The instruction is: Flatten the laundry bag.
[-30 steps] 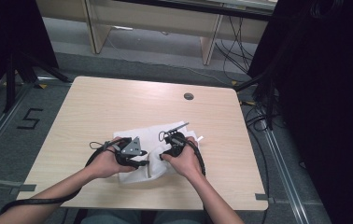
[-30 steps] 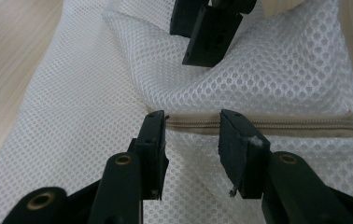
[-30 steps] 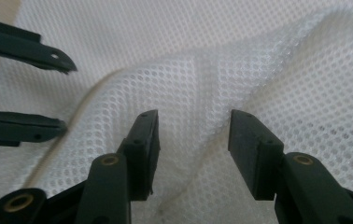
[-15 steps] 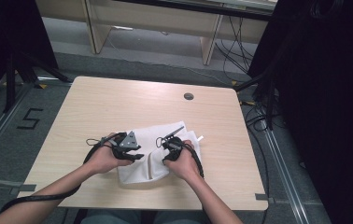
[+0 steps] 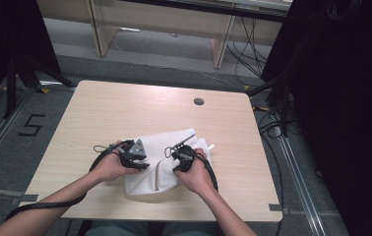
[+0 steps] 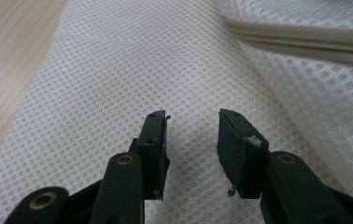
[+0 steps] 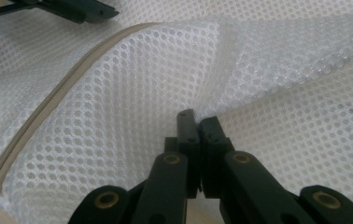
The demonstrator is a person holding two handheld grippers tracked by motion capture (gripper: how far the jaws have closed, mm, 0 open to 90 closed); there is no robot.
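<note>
Since a second ago the right gripper (image 7: 197, 122) has just been closing: its jaws, spread then, now meet with a fold of the white mesh bag (image 5: 160, 162) pinched between them. The bag itself looks different on the table (image 5: 125, 110): earlier it lay bunched and puffed up between the hands, and now it sits flatter and more spread out. The left gripper (image 6: 191, 135) sits a little lower over the mesh, its jaws slightly narrower than before, nothing between them.
</note>
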